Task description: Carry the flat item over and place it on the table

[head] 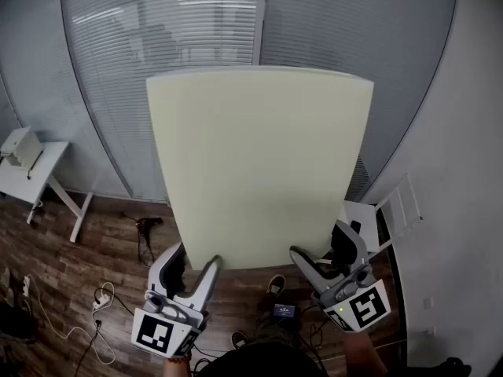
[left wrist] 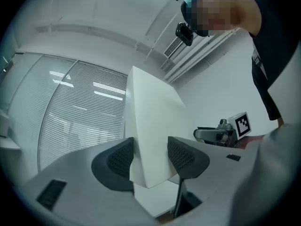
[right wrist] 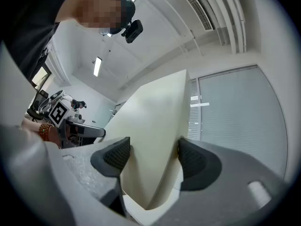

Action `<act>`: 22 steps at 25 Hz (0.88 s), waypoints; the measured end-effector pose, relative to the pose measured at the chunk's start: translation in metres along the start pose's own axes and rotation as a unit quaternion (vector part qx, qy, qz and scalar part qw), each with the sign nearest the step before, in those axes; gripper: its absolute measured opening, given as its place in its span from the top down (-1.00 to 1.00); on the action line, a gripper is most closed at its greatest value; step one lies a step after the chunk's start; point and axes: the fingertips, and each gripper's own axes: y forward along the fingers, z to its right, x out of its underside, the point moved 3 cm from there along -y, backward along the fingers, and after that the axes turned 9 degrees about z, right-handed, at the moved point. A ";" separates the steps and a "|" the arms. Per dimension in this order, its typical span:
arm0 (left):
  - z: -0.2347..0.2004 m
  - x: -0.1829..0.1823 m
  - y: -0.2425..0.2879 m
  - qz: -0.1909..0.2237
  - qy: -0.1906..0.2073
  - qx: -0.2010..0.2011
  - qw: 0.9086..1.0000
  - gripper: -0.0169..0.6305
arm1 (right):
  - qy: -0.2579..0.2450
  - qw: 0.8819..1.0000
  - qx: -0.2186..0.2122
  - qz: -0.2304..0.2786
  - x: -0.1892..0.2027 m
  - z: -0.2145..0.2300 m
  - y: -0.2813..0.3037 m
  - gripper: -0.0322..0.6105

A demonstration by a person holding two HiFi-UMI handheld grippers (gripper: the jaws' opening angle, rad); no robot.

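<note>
Your L gripper [head: 194, 259] pinches the pale cream flat foam panel [head: 259, 163], near-left edge deep btwn its jaws; panel reaches out ahead of both jaw pairs; your R gripper [head: 324, 246] clamps the near-right edge likewise.

Office corner with closed blinds and a cluttered floor

Grey slatted blinds [head: 165, 45] cover the glazed wall, meeting a plain white wall [head: 464, 155] at the right. A small white desk [head: 35, 175] stands on the dark wood floor [head: 71, 265] at the left. Loose cables [head: 75, 328] trail near a white power strip [head: 25, 287], and a dark tool-like object [head: 148, 225] lies by the blinds. Overhead are a strip light [right wrist: 98, 66] and a ceiling vent [right wrist: 200, 11].
</note>
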 end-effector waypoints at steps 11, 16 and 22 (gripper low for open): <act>-0.008 0.000 -0.002 0.038 -0.022 0.009 0.999 0.24 | 0.022 0.999 -0.030 -0.006 0.003 -0.004 0.001 -0.10; -0.008 0.001 -0.001 0.039 -0.023 0.008 0.999 0.24 | 0.028 0.999 -0.027 -0.004 0.005 -0.002 0.001 -0.10; -0.009 0.003 0.005 0.036 -0.017 0.005 0.999 0.24 | 0.030 0.999 -0.027 -0.003 0.007 0.005 0.003 -0.10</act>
